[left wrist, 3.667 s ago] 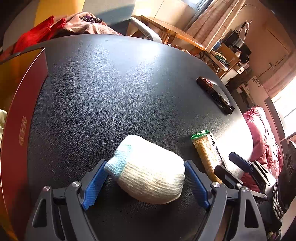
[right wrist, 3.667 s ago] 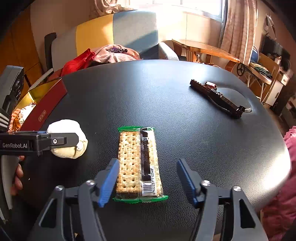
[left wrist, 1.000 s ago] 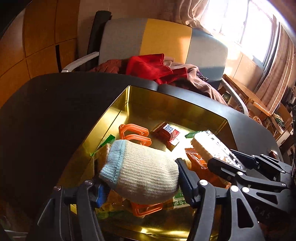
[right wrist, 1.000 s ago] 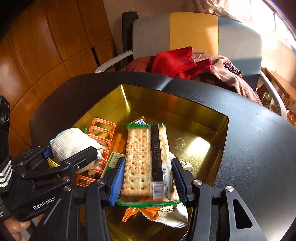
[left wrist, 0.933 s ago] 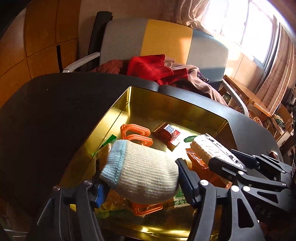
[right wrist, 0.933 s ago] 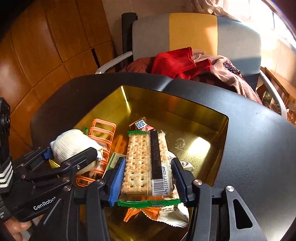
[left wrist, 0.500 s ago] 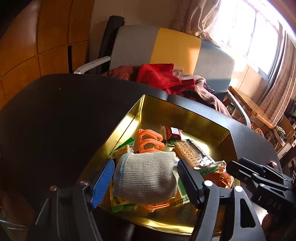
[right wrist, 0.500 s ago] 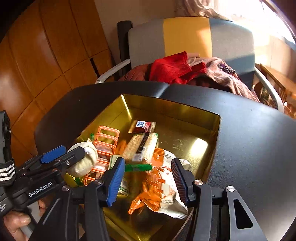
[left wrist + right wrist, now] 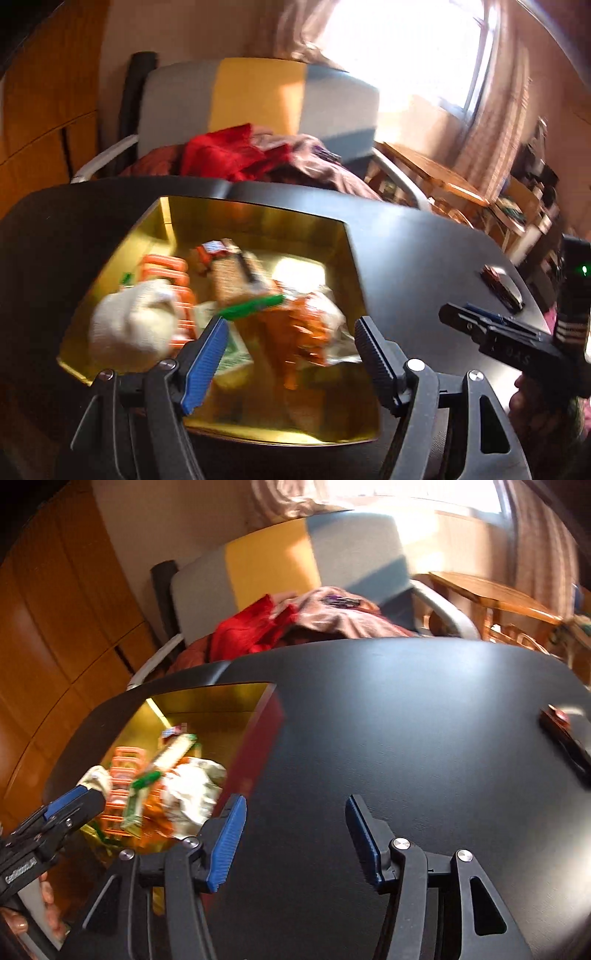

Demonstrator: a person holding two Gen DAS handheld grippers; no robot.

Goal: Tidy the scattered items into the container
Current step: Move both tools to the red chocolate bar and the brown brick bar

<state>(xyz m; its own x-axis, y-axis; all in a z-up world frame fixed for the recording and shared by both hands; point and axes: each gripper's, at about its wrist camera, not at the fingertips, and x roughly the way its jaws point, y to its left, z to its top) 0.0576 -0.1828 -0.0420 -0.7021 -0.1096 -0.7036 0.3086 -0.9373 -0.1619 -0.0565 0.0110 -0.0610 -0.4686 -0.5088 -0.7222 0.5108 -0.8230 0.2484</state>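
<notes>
The gold-lined container (image 9: 258, 221) sits on the black table and holds the white knitted sock roll (image 9: 133, 328), the cracker pack (image 9: 240, 280), orange clips (image 9: 166, 266) and an orange snack bag (image 9: 295, 328). My left gripper (image 9: 288, 343) is open and empty above the container's near side. My right gripper (image 9: 293, 830) is open and empty over bare table, right of the container (image 9: 207, 698). The sock roll (image 9: 94, 777) and cracker pack (image 9: 173, 753) also show in the right wrist view. A dark elongated item (image 9: 565, 738) lies at the table's far right.
A chair (image 9: 258, 103) with red and brown clothes (image 9: 236, 155) stands behind the table. The dark item also shows in the left wrist view (image 9: 500, 288). The right gripper body (image 9: 517, 347) is to the right of the left one. Wooden furniture stands at the back right.
Both grippers opened and let go: the sock roll and cracker pack now lie in the container. Both grippers pulled back, and the right one swung to the right over the table.
</notes>
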